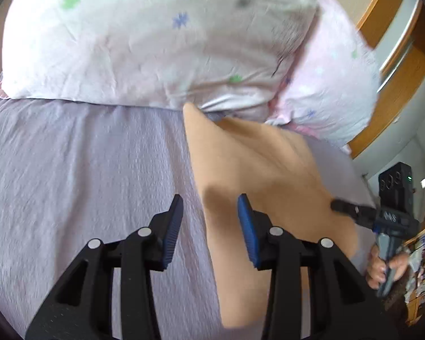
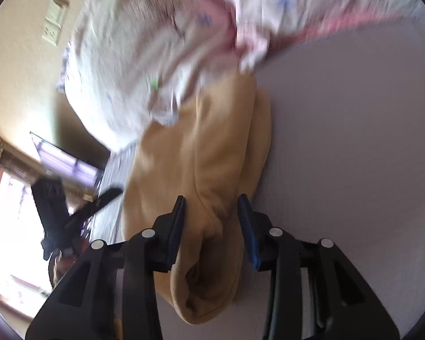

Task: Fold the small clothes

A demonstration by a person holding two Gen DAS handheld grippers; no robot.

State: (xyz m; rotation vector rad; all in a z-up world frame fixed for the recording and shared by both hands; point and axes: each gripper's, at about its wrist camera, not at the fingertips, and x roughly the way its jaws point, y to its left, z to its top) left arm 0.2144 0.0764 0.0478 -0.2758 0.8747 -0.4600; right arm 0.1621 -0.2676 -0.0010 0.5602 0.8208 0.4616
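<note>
Between the spread fingers of the right gripper (image 2: 211, 221) sits a bunched fold of the tan garment (image 2: 201, 153), its cloth running straight ahead from the tool toward the pillows (image 2: 144, 56) at the far side of the bed. Those fingers stand apart with the fold lying loosely in the gap, not pinched. From the left gripper (image 1: 209, 221) the same garment (image 1: 257, 170) lies ahead and to the right on the lilac bedsheet (image 1: 85, 170); its near left edge passes through the gap between the open fingers, while the sheet lies bare off to the tool's left. Seen from the left wrist, the garment's long axis runs away from the tool, from close in up to a pointed corner touching the nearest pillow (image 1: 155, 42), and the right gripper (image 1: 337, 206) rests its tip on the cloth's right side. Both tools are at the cloth, but the right one looks better placed, since the thick fold already lies between its fingers; closing there seems the likely next step.
</note>
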